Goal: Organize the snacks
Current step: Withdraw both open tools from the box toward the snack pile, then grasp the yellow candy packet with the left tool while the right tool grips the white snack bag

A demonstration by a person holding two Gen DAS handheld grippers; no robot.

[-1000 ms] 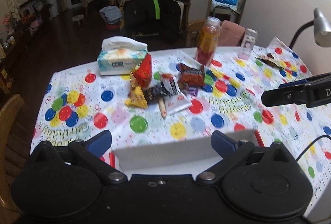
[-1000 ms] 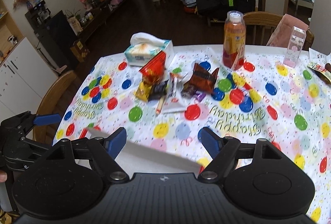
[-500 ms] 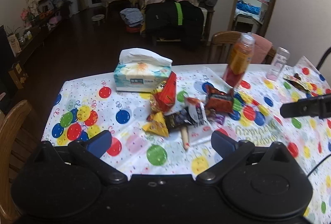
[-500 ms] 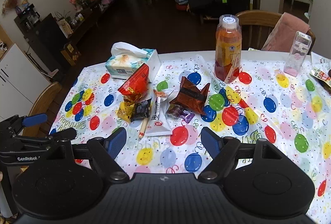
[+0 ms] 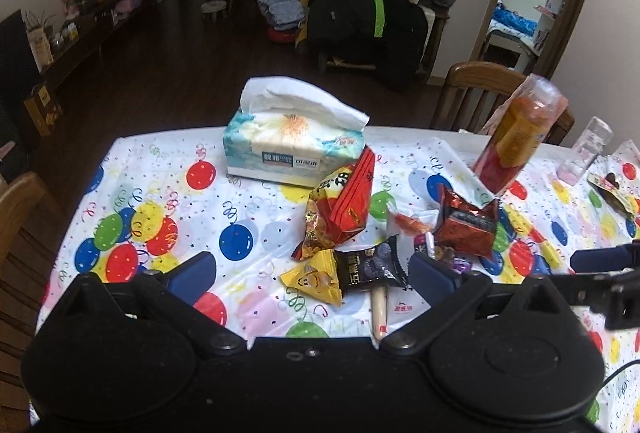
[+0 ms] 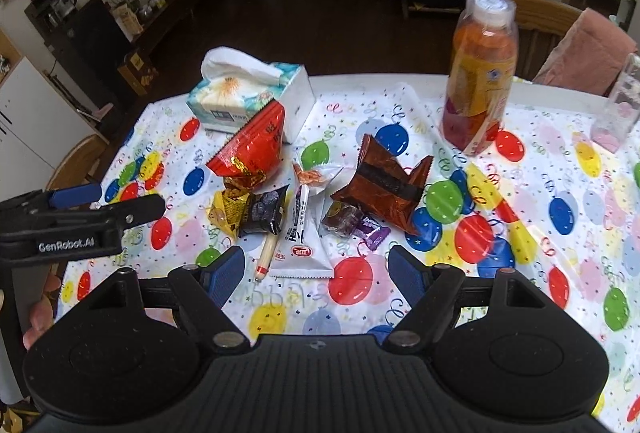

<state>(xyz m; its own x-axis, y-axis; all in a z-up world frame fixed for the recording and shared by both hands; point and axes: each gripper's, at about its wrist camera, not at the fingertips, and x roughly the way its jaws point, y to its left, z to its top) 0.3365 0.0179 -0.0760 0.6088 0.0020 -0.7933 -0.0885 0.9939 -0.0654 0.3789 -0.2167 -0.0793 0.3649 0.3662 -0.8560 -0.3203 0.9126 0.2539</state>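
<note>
A heap of snacks lies mid-table: a red packet, a yellow packet, a black packet, a white packet, a sausage stick, a brown-red packet and purple candies. In the left wrist view I see the red packet, yellow packet, black packet and brown-red packet. My left gripper hangs open just short of the heap. My right gripper is open too, above the white packet's near end.
A tissue box stands behind the heap, an orange drink bottle at the back right with a clear bottle beyond. The balloon-print tablecloth covers the table. Wooden chairs stand around it.
Both grippers have moved forward over the table toward the snack heap. The white box edge seen below them a second ago has dropped out of view.
</note>
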